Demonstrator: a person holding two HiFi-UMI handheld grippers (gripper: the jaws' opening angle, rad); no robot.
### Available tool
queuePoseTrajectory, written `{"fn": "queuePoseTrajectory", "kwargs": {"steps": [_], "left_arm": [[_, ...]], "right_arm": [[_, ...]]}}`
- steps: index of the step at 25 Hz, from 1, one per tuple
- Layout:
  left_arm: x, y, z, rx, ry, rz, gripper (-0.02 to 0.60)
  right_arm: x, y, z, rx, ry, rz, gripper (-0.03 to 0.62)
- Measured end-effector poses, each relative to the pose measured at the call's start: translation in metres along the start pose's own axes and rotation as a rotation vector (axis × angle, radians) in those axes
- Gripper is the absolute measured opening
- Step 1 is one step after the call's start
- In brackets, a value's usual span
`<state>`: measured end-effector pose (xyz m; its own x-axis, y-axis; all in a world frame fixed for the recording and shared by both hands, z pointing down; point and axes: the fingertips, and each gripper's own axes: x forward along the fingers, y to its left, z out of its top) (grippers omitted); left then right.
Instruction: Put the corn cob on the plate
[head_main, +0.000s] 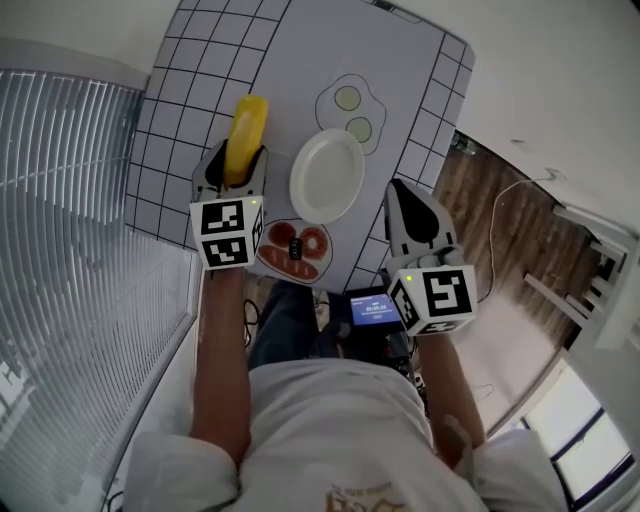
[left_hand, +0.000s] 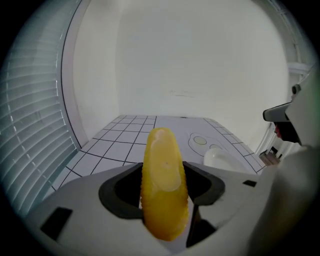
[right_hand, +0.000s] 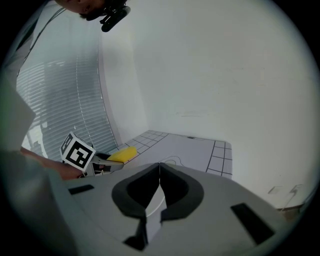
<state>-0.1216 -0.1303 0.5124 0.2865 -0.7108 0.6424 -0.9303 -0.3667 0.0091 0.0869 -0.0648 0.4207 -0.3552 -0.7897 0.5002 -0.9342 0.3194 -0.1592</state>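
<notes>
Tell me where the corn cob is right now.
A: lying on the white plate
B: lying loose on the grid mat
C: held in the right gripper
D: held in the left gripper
D: the corn cob sits clamped between the jaws of the left gripper, off the plate; the right gripper is shut on nothing.

head view steeply down over table (head_main: 400, 40), gripper views low across it, all sharing plate (head_main: 327, 175)
</notes>
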Motion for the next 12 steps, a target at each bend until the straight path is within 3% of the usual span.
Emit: {"fn": "queuePoseTrajectory", "kwargs": {"steps": [6, 12], "left_arm": [[-0.008, -0.019, 0.001, 0.003, -0.011, -0.063, 0.247], [-0.017, -0.041, 0.01, -0.05, -0.034, -0.129, 0.247]], "right_arm": [[0.002, 0.004, -0.009, 0.004, 0.023, 0.011, 0.008], [-0.001, 0.002, -0.017, 0.008, 0.044, 0.01, 0.008]]}}
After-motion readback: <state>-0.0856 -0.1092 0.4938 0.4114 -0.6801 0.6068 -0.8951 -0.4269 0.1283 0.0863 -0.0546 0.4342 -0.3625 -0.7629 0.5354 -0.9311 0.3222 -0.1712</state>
